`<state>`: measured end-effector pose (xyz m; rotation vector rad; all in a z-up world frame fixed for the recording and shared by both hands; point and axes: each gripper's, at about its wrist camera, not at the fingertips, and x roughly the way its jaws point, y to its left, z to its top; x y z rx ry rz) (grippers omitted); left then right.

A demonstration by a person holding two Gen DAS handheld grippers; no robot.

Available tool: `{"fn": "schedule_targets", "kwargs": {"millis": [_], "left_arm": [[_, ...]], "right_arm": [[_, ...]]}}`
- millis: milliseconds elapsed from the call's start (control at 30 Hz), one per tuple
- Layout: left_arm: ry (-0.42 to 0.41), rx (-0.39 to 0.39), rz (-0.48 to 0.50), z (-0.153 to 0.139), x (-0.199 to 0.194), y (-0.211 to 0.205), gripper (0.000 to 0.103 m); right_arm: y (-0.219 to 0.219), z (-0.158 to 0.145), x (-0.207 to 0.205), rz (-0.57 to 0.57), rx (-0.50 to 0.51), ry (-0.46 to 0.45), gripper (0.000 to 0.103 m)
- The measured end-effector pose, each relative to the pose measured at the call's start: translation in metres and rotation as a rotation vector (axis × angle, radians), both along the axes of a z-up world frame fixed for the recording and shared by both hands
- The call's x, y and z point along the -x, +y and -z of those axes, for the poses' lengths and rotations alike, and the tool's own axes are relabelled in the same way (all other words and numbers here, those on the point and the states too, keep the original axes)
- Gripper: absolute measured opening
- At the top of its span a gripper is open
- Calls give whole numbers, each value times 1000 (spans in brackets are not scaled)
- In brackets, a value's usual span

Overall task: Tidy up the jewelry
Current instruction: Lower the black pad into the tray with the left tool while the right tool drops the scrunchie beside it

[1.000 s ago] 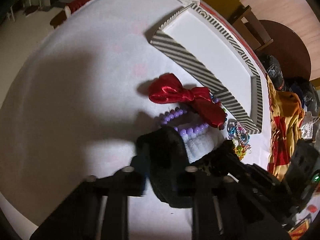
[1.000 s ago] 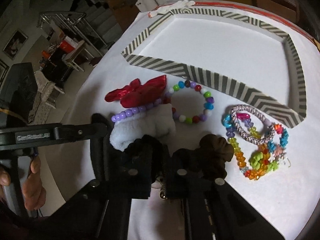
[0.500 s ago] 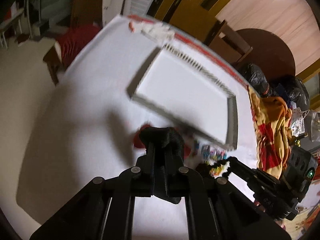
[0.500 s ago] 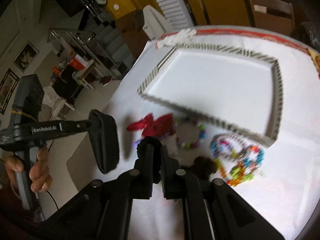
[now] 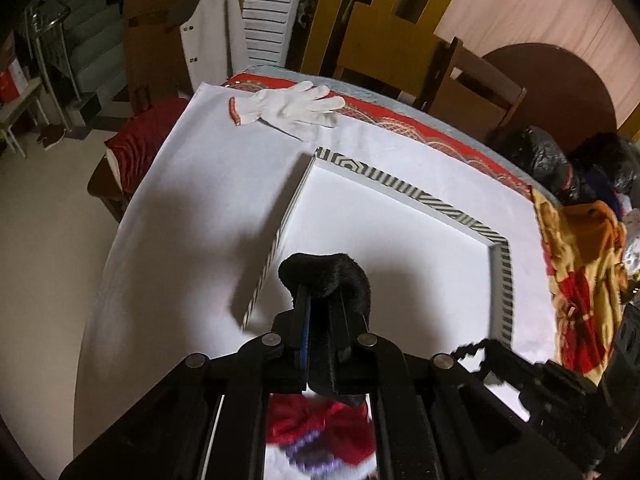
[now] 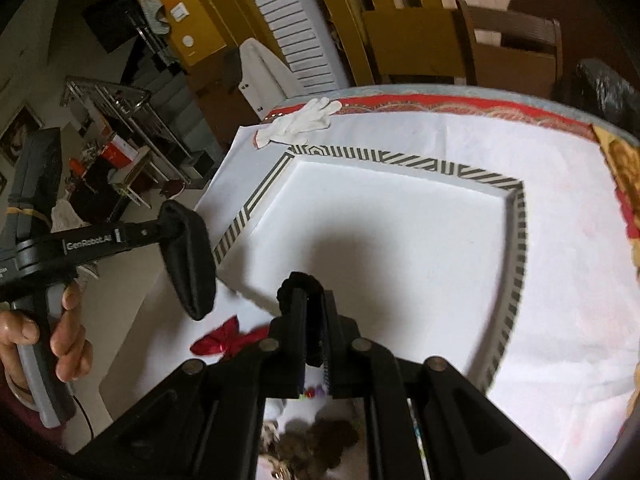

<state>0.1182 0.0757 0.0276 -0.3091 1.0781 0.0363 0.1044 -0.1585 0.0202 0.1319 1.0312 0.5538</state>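
Note:
My left gripper [image 5: 320, 300] is shut on a black fuzzy scrunchie [image 5: 332, 276] and holds it above the near left corner of the striped tray [image 5: 400, 184]. It also shows in the right wrist view [image 6: 188, 256], where the scrunchie hangs from its tips. My right gripper [image 6: 314, 300] is shut on a small dark scrunchie [image 6: 298, 284] over the near edge of the tray [image 6: 516, 248]. A red bow [image 5: 316, 420] [image 6: 224, 340] and purple beads [image 5: 308, 452] lie on the white cloth below the grippers. A brown scrunchie [image 6: 320, 448] lies under my right gripper.
A white glove [image 5: 288, 108] [image 6: 300, 122] lies at the far edge of the table. A yellow and red cloth [image 5: 576, 264] hangs at the right side. Wooden chairs [image 6: 508, 44] stand behind the table. The floor drops off to the left.
Both grippers have risen from the cloth with their scrunchies and moved forward over the tray. The bow and bracelets now lie below and behind the fingers.

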Motion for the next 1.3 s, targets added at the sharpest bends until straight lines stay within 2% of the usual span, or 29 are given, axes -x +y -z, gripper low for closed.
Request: {"fn": "schedule_targets", "kwargs": {"millis": [267, 433, 567, 733, 833, 900, 1000, 1067, 1133, 1300], "left_arm": [[119, -84, 29, 45, -44, -10, 0], [173, -85, 18, 72, -52, -10, 0], [160, -75, 11, 78, -54, -9, 0], [129, -40, -6, 76, -57, -6, 0], [111, -16, 3, 73, -51, -5, 9], [103, 4, 19, 70, -45, -6, 9], [91, -28, 10, 62, -30, -8, 9], [86, -47, 16, 57, -20, -12, 9], [89, -92, 27, 52, -10, -17, 9], [37, -94, 56, 32, 24, -25, 9]], "right_arm": [[24, 57, -49, 5, -36, 143, 6], [33, 92, -70, 30, 58, 176, 6], [38, 102, -76, 27, 97, 179, 7], [36, 96, -72, 34, 130, 159, 23], [32, 84, -64, 31, 128, 135, 30], [24, 75, -53, 31, 133, 118, 32], [17, 63, -43, 41, 126, 95, 35], [12, 55, -35, 59, 123, 83, 41], [6, 48, -24, 77, 110, 70, 43], [-2, 33, -1, 91, 108, 45, 45]]}}
